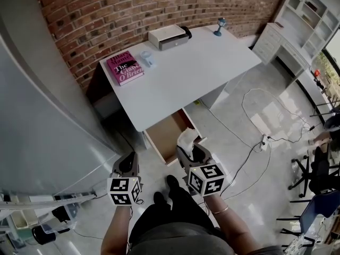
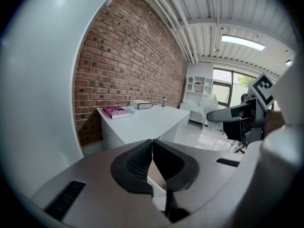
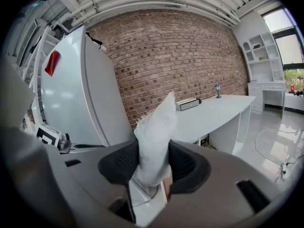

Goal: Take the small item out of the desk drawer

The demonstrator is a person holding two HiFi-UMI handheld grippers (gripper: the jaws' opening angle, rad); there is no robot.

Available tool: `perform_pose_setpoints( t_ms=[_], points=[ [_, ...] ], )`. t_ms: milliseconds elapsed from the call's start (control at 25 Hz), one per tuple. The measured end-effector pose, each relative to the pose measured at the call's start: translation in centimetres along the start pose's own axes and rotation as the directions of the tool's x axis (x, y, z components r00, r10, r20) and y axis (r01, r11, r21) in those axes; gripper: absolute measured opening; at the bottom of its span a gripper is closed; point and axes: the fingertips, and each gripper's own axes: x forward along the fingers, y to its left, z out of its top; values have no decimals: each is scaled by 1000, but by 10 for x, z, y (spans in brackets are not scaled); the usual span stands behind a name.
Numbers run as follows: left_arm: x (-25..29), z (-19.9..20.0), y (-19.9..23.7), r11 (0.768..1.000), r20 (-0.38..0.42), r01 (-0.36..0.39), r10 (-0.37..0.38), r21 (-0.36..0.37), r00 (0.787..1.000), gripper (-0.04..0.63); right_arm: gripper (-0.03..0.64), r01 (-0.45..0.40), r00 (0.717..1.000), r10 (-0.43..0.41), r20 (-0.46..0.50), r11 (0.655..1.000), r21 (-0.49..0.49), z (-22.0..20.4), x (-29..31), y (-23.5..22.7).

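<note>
The right hand-held gripper [image 3: 154, 167] pinches the lower end of a white cloth pouch [image 3: 156, 132] rising beyond its jaws; it seems soft, light, best gripped mid-body.

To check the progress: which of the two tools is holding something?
The right tool: its jaws are shut on a white cloth pouch. The left tool has its jaws together with nothing between them.

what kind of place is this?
Probably an office or studio room: a white desk with an open drawer stands against a brick wall, with office chairs off to one side and a white shelf unit in the corner.
</note>
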Motion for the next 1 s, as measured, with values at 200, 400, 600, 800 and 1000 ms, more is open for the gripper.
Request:
perform_pose_setpoints(
  t_ms=[200,400,600,800,1000],
  points=[
    [-2,4,-1,1000,11,8,-8,4,1000,23,184,10,1000,-10,19,1000,7,4,-2,1],
    [-5,5,-1,1000,15,13,-13,11,1000,23,183,27,999,-27,26,1000,17,3,-5,-1],
    [-7,4,0,1000,13,12,-13,14,1000,23,183,41,999,-41,26,999,26,2,-7,-3],
    [-8,3,-3,1000,14,16,-16,17,1000,23,183,51,998,-52,30,998,31,1,-11,-5],
    [-10,2,-2,1000,17,16,-17,19,1000,23,183,54,998,-55,27,998,29,-2,-11,-5]
  ],
)
